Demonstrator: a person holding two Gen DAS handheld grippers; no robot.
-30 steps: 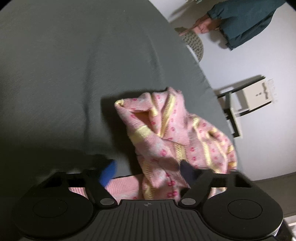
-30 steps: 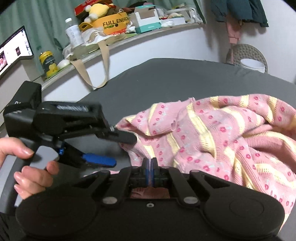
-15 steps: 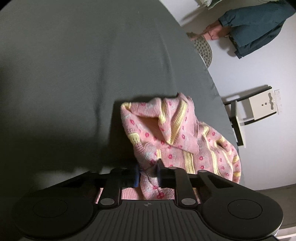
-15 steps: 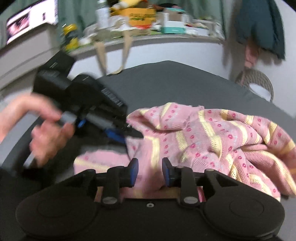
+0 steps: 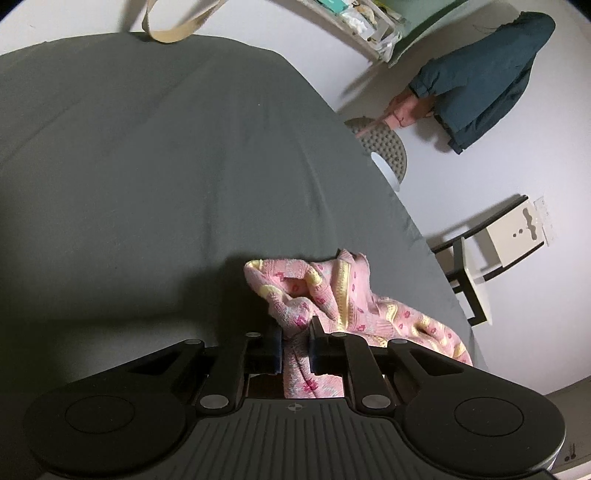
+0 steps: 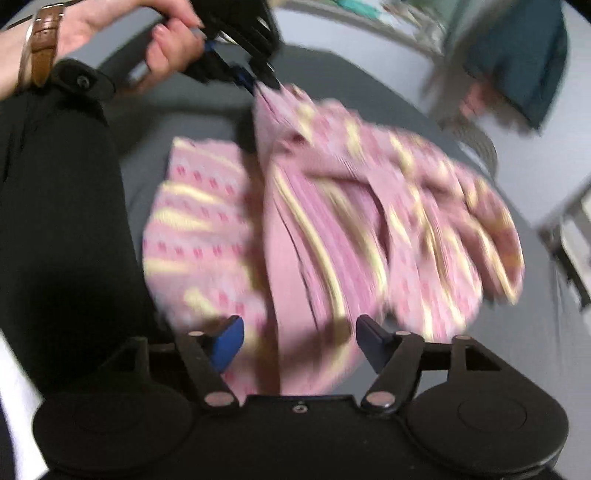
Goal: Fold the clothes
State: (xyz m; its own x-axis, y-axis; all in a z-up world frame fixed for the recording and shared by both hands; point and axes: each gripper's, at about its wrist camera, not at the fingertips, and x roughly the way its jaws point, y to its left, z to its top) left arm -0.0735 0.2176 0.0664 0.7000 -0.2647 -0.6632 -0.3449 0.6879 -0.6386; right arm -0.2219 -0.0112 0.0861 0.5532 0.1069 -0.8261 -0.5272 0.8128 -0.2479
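A pink knit sweater (image 6: 332, 206) with yellow stripes and red dots lies bunched on a grey bed sheet (image 5: 147, 166). My left gripper (image 5: 295, 349) is shut on a fold of the sweater (image 5: 332, 299) and lifts that edge off the sheet. From the right wrist view, the left gripper (image 6: 264, 79) pinches the sweater's far edge, held by a hand with a brown watch strap. My right gripper (image 6: 301, 334) hovers over the near part of the sweater. Its jaws are opening, and no cloth is pinched between them. This view is blurred by motion.
A black trouser leg (image 6: 55, 221) of the person fills the left of the right wrist view. Beyond the bed edge stand a grey basket (image 5: 388, 147), a white stool (image 5: 491, 251) and a hanging dark teal garment (image 5: 491, 81). A beige strap (image 5: 177, 22) hangs at the far wall.
My left gripper closed on a sweater fold and raised it. My right gripper let go of the sweater, its jaws spread wide, and it swung across and tilted downward over the garment.
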